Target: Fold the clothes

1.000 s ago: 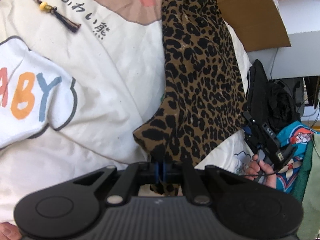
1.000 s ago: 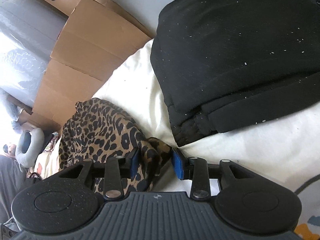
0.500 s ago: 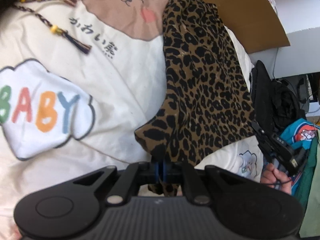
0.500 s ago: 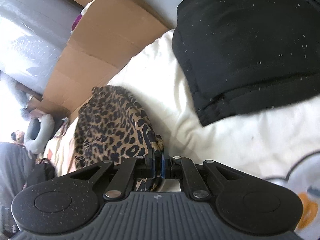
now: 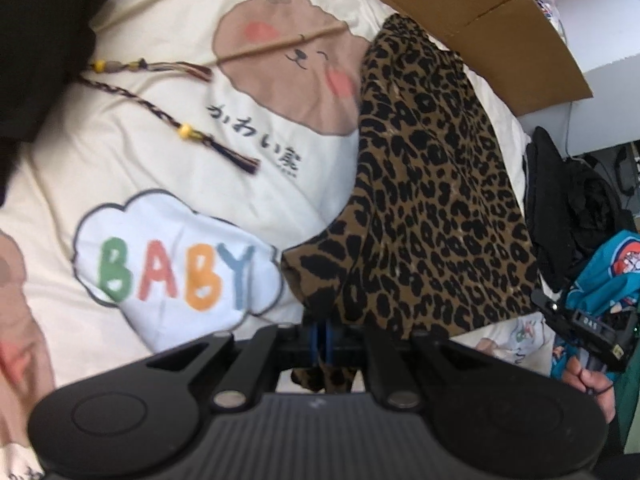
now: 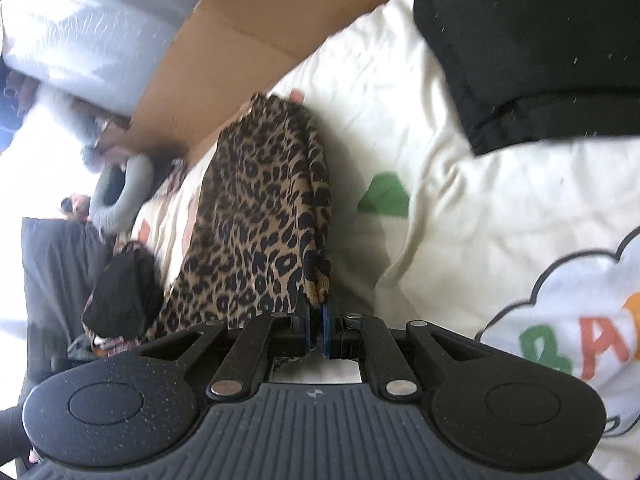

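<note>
While both tools pinch the leopard garment point(image 5: 432, 200), left tool point(image 5: 322, 338), right tool point(image 6: 315, 330), bear print point(image 5: 288, 56) left view only.

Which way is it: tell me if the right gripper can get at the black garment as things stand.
Probably not yet. The right gripper is shut on the leopard cloth, so it is occupied. The black garment lies in the open on the bedspread with nothing between; once the cloth is released, it looks reachable.
</note>
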`<state>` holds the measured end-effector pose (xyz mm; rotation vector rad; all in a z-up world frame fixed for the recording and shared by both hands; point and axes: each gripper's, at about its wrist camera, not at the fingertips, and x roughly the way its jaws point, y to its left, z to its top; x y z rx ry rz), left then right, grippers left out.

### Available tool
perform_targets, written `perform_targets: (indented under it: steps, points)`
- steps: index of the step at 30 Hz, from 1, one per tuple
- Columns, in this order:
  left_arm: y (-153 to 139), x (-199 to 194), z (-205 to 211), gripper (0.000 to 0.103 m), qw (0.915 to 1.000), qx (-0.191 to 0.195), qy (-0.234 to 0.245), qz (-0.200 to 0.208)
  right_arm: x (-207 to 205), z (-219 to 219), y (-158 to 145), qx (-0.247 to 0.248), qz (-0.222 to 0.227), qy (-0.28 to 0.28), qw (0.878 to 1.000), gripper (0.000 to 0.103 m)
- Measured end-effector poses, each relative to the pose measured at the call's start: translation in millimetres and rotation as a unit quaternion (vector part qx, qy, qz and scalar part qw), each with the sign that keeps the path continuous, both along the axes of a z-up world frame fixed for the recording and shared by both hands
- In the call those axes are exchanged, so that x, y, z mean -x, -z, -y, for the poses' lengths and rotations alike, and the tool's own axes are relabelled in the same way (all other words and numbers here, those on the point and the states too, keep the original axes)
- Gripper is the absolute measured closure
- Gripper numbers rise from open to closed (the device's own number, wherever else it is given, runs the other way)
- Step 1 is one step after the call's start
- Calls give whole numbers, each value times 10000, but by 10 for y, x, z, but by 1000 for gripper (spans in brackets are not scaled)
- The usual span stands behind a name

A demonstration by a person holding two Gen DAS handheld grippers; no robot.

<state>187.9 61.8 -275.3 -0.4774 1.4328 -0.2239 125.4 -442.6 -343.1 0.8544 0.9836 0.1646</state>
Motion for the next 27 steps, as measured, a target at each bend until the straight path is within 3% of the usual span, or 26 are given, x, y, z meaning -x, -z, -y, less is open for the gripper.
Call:
perform_targets:
  steps: [11, 12, 14, 16, 17, 27]
  points:
    - [387, 138, -153, 99, 9998, 38, -192, -47, 30, -153, 125, 695, -439, -347, 9960, 93]
    - [415, 159, -167, 99, 9997, 57, -229, -42, 30, -145, 123, 748, -446, -364, 9955, 89]
    - [459, 186, -187, 99, 9996, 84, -270, -24, 10, -125, 92, 849, -379, -395, 9949, 70]
    - [497, 206, -200, 99, 9995, 104, -295, -3, -18, -103, 51, 948, -281, -424, 9942, 67]
    - [515, 213, -202, 99, 9995, 111, -299, 6, -40, -98, 37, 992, -245, -447, 9938, 61]
    - [570, 252, -208, 99, 9989, 179, -422, 77, -406, -213, 104, 1231, 104, -869, 9885, 61]
